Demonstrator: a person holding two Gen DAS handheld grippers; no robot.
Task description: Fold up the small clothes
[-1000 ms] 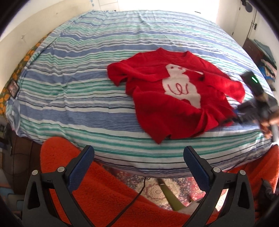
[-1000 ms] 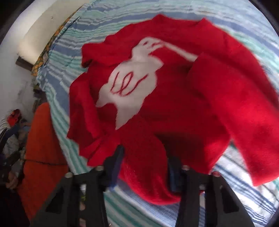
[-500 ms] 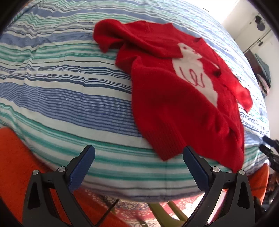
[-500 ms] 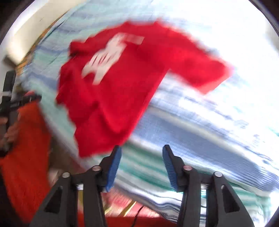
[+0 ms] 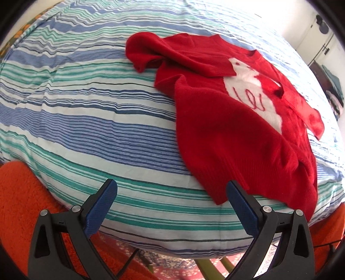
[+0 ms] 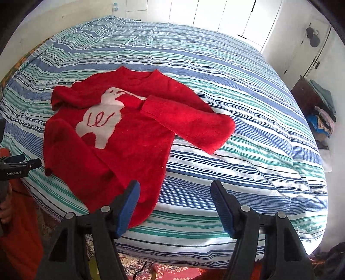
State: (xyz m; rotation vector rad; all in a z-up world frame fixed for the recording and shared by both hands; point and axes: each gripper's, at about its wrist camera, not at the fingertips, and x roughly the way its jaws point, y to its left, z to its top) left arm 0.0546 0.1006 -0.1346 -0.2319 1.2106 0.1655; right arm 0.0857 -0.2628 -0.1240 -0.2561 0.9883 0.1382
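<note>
right claw (image 6: 174,206) jaws just been opening, now wide apart, nothing between them, hovering over near edge of the bed (image 6: 237,90). red sweater (image 6: 133,137) lies on the striped cover, white bird motif up, one sleeve (image 6: 187,120) folded across the chest, hem at the bed edge just past left blue pad. left claw (image 6: 15,164) at left frame edge, state unclear

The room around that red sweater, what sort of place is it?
Most likely a bedroom at home: a bed with a striped cover, tall white closet doors behind it, and folded clothes piled on a dark cabinet.
</note>
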